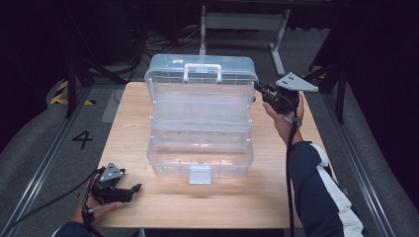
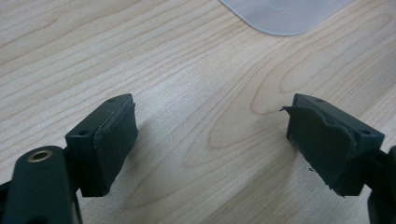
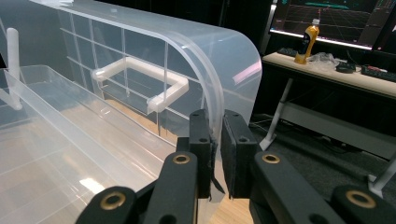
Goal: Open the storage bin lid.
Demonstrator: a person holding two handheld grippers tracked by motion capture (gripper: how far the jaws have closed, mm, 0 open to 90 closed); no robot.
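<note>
Right hand-held gripper (image 3: 217, 154) pinching upright lid (image 3: 140, 60) edge

My right hand-held gripper (image 3: 216, 154) has its jaws pinched on the curved edge of the clear box lid (image 3: 140, 56) — the lid stands upright, its white handle (image 3: 140, 77) facing me. Left of it lies the open tray (image 3: 56, 140). Beyond — a desk (image 3: 336, 77) with a yellow bottle (image 3: 308, 39).

See one readable sign: dark numeral "4" (image 1: 82, 139) on grey floor (image 1: 44, 133), left of frame, beside table's left edge. Bottle label and monitor, upper right of my right gripper view, too small to read.
</note>
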